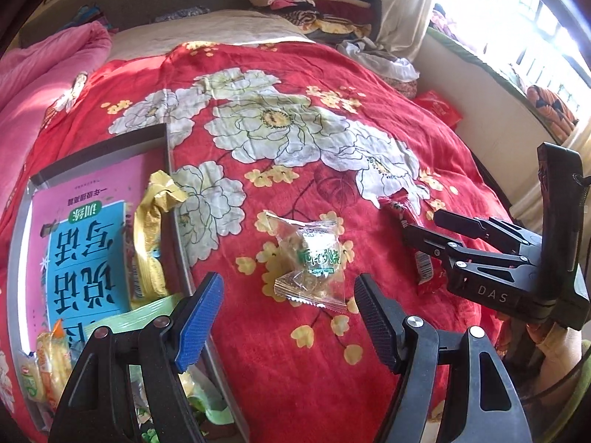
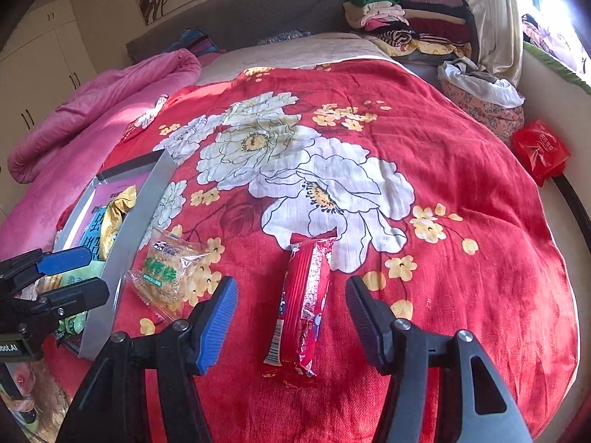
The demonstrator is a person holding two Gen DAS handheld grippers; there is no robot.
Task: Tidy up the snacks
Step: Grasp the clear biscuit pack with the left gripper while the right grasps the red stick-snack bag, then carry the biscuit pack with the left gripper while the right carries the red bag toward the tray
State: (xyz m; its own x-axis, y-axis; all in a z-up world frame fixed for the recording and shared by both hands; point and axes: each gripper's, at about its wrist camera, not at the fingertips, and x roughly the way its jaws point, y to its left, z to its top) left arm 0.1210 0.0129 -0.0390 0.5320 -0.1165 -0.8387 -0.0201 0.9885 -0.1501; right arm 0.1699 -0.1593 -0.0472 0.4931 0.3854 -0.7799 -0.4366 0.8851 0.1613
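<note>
A clear-wrapped green-label pastry (image 1: 314, 262) lies on the red floral blanket (image 1: 295, 350), just ahead of my open, empty left gripper (image 1: 288, 319); it also shows in the right wrist view (image 2: 166, 273). A long red snack packet (image 2: 301, 310) lies between the open jaws of my right gripper (image 2: 290, 317), untouched. A grey tray (image 1: 177, 221) at left holds a yellow snack packet (image 1: 147, 243), green packets (image 1: 125, 321) and a pink book (image 1: 81, 243). In the left wrist view the right gripper (image 1: 424, 229) hovers over the red packet (image 1: 424, 269).
A rolled pink quilt (image 2: 92, 110) lies along the bed's left. Folded clothes (image 2: 406, 18) are stacked at the head of the bed. A red plastic bag (image 2: 541, 149) sits by the right wall. The tray also shows in the right wrist view (image 2: 122, 243).
</note>
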